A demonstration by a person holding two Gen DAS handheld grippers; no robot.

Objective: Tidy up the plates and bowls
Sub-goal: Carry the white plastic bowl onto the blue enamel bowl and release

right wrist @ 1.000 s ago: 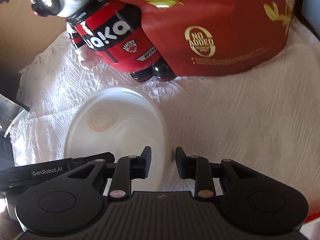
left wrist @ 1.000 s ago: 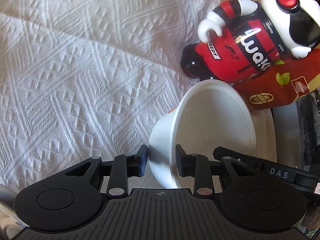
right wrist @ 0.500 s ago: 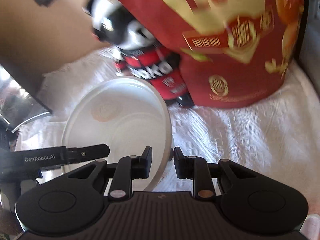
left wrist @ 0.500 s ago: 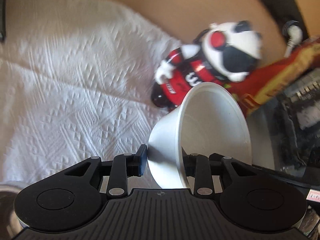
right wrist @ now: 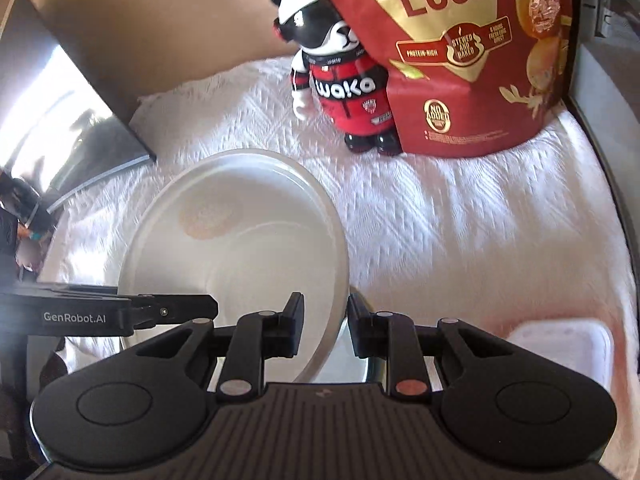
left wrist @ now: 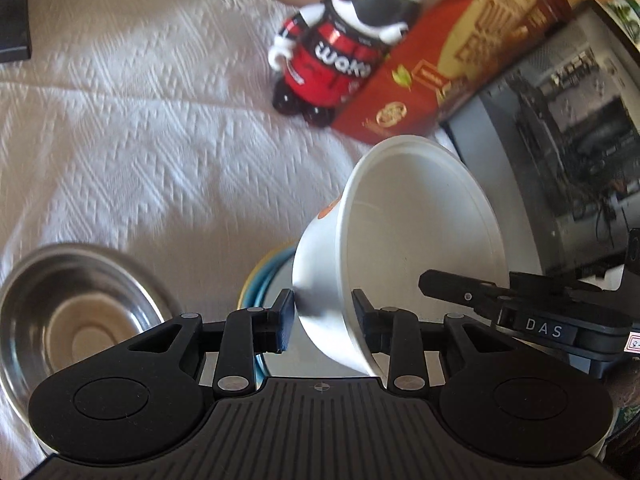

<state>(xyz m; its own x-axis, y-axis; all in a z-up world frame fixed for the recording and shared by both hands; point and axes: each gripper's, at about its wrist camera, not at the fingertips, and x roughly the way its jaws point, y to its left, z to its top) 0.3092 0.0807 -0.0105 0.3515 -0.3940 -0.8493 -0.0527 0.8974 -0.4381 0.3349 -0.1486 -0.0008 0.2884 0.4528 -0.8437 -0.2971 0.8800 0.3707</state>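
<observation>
A white bowl (left wrist: 416,240) with an orange mark is held by both grippers, lifted and tilted. My left gripper (left wrist: 324,322) is shut on its wall near the base. My right gripper (right wrist: 324,330) is shut on the opposite rim of the same bowl (right wrist: 240,248). In the left wrist view a steel bowl (left wrist: 76,316) sits on the white cloth at the lower left. A blue and yellow dish (left wrist: 260,280) lies under the held bowl, mostly hidden. The other gripper's arm shows in each view.
A red, black and white bear figure (left wrist: 344,48) (right wrist: 340,88) stands at the back beside a red egg snack bag (right wrist: 472,52). A dark appliance (left wrist: 560,160) stands at the right. A white rectangular container (right wrist: 560,352) lies at the right. A glass rim shows below the right gripper.
Both grippers have pulled back and up with the white bowl. The steel bowl and the blue and yellow dish have come into the left view, and the white container into the right view.
</observation>
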